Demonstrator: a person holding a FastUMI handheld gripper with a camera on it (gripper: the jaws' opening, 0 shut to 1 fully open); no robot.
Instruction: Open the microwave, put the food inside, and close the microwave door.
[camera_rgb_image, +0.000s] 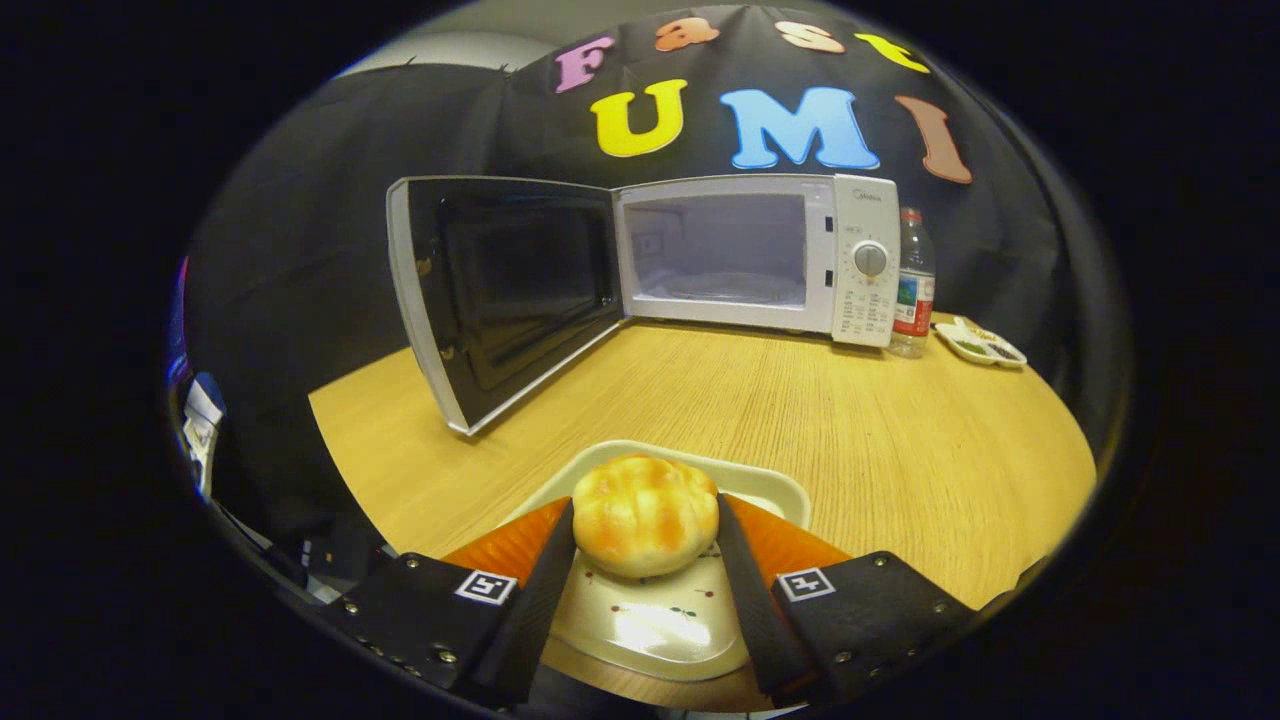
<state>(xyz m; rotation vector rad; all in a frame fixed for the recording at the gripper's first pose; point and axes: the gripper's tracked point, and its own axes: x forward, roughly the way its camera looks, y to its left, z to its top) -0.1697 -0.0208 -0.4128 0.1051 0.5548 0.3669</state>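
Note:
A golden bread bun (643, 512) sits between my gripper's (646, 520) two fingers, and both fingers press on its sides. Under it lies a cream plate (660, 625) on the wooden table; I cannot tell whether the bun still touches the plate. Beyond the fingers stands a white microwave (760, 255) at the back of the table. Its door (505, 295) is swung wide open to the left, showing the empty cavity (725, 250) with a glass turntable inside.
A plastic water bottle (912, 285) stands right of the microwave, with a small white dish (982, 345) beside it. Bare wooden table (800, 420) lies between the plate and the microwave. The open door juts forward over the table's left part.

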